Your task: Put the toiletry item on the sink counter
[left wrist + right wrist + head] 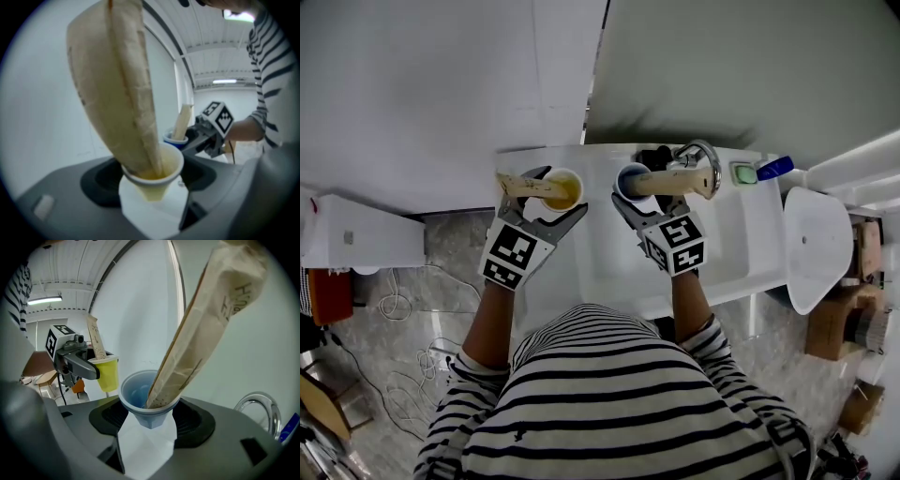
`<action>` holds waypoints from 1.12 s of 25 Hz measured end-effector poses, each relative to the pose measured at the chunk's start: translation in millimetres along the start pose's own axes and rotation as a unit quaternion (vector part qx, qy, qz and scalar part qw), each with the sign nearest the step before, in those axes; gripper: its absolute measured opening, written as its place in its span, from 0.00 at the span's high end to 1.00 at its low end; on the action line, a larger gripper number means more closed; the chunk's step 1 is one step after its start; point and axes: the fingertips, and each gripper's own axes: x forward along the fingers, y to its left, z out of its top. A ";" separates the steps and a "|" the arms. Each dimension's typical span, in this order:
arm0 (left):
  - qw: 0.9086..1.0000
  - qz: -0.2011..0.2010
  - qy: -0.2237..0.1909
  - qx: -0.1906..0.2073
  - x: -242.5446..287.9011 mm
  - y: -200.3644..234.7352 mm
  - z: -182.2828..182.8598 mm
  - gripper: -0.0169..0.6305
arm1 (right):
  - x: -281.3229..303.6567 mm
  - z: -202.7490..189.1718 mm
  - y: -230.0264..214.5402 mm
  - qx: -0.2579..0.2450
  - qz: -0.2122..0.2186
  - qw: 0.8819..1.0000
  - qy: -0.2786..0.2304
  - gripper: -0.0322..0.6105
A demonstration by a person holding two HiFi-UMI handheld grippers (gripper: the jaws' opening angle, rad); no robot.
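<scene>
Both grippers hover over the white sink counter (727,244), each holding a cup. My left gripper (555,197) is shut on a yellow cup (566,187), and a tan paper-wrapped toiletry packet (520,184) stands in it. The left gripper view shows that cup (154,173) pinched at its base, the packet (117,84) rising tall. My right gripper (639,200) is shut on a blue cup (630,176) holding a second tan packet (670,181). In the right gripper view the blue cup (143,397) sits between the jaws, its packet (201,329) leaning right.
A chrome faucet (700,159) curves over the basin just right of the blue cup. A green soap dish (743,172) and a blue item (775,167) lie at the counter's back right. A white toilet (816,248) stands to the right, a white box (361,234) to the left.
</scene>
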 end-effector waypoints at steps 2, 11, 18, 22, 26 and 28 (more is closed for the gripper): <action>1.000 -0.002 0.002 -0.005 6.3 5.8 -5.2 0.40 | 9.6 -3.8 -5.1 0.005 0.000 1.000 0.006 0.51; 0.999 -0.010 0.019 -0.023 36.5 28.5 -33.9 0.40 | 58.4 -30.1 -30.5 0.020 -0.005 0.999 0.034 0.52; 0.999 -0.017 0.020 -0.033 52.0 36.1 -46.9 0.40 | 93.9 -56.0 -42.8 0.030 -0.013 0.998 0.052 0.51; 0.999 -0.016 0.021 -0.040 58.3 40.7 -52.1 0.40 | 109.6 -70.5 -47.9 0.039 -0.016 0.997 0.064 0.51; 0.998 -0.018 0.024 -0.048 63.4 40.8 -58.6 0.40 | 125.0 -86.9 -51.8 0.050 -0.020 0.996 0.075 0.51; 0.998 -0.019 0.025 -0.051 64.0 40.2 -61.2 0.40 | 131.7 -94.0 -53.3 0.055 -0.024 0.995 0.079 0.51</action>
